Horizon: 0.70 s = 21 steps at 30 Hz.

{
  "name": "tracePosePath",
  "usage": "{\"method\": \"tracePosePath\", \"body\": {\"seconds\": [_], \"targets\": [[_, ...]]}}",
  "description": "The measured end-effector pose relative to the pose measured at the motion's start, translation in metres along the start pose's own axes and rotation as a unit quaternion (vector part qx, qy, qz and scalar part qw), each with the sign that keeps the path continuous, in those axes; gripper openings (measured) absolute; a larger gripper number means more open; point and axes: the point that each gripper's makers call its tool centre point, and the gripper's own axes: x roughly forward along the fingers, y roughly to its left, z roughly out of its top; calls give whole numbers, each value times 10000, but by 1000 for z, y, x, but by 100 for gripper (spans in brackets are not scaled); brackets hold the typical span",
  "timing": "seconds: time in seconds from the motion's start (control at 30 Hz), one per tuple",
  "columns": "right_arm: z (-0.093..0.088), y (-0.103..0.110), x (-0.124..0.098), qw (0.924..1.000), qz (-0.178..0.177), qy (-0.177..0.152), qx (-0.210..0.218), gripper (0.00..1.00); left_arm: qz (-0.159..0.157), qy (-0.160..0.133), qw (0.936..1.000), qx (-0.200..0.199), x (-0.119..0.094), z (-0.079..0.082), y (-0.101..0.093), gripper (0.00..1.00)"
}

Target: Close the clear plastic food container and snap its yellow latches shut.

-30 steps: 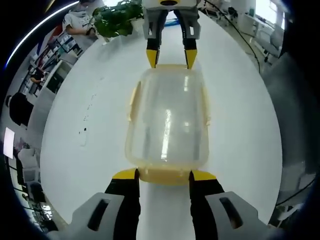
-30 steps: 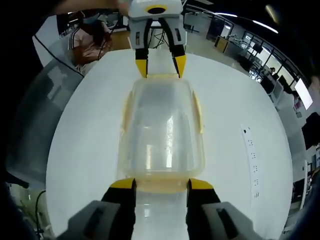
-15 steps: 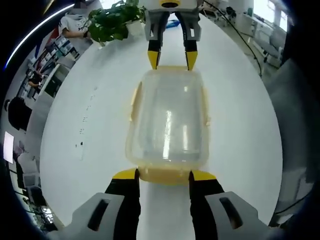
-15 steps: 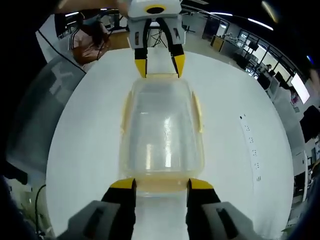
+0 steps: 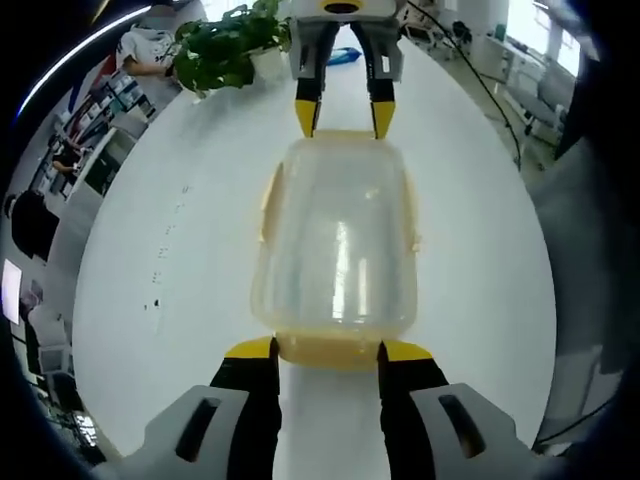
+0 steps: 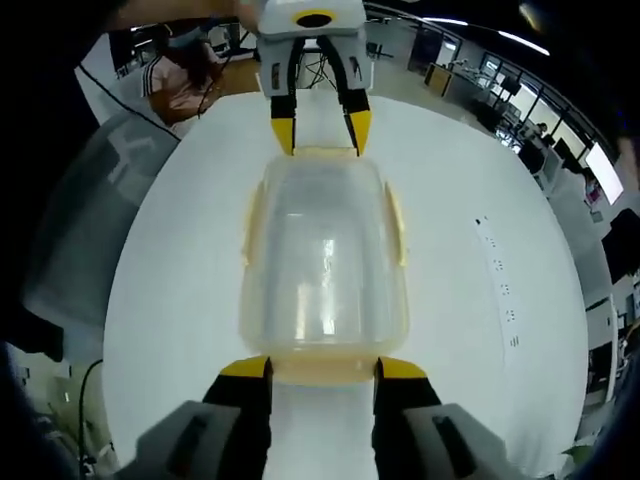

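Note:
The clear plastic container [image 5: 335, 235] lies lengthwise on the white table with its lid on. Yellow latches run along its long sides [image 5: 268, 205] and across the near end [image 5: 330, 352]. My left gripper [image 5: 328, 350] is open, its yellow-tipped jaws on either side of that near end latch. The right gripper [image 5: 340, 118] faces it at the far end, open, tips against the far edge. In the right gripper view the container [image 6: 325, 260] has my right gripper [image 6: 322, 368] straddling its near yellow latch [image 6: 325, 374], with the left gripper [image 6: 320, 132] opposite.
The round white table [image 5: 150, 330] has bare room on both sides of the container. A potted plant [image 5: 225, 45] stands at its far edge. A row of small dark marks [image 6: 500, 275] lies on the tabletop. A seated person [image 6: 185, 70] is beyond the table.
The background has drifted a little in both views, so the hands have shifted slightly. Both grippers keep the same stance at the container's ends.

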Motion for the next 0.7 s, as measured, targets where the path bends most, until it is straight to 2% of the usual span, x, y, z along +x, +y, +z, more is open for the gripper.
{"method": "tracePosePath", "body": {"seconds": [0.03, 0.27, 0.43, 0.7], "targets": [[-1, -1, 2, 10000, -10, 37, -34, 37, -24, -55, 10000, -54, 1, 0, 0, 35], [-5, 1, 7, 9999, 101, 116, 1, 37, -49, 49, 10000, -22, 8, -4, -3, 35], [-5, 2, 10, 9998, 114, 146, -35, 37, -60, 0, 10000, -76, 14, -8, -4, 35], [-8, 1, 13, 9995, 131, 247, -132, 37, -139, -140, 9998, -21, 16, -7, -2, 35]]}}
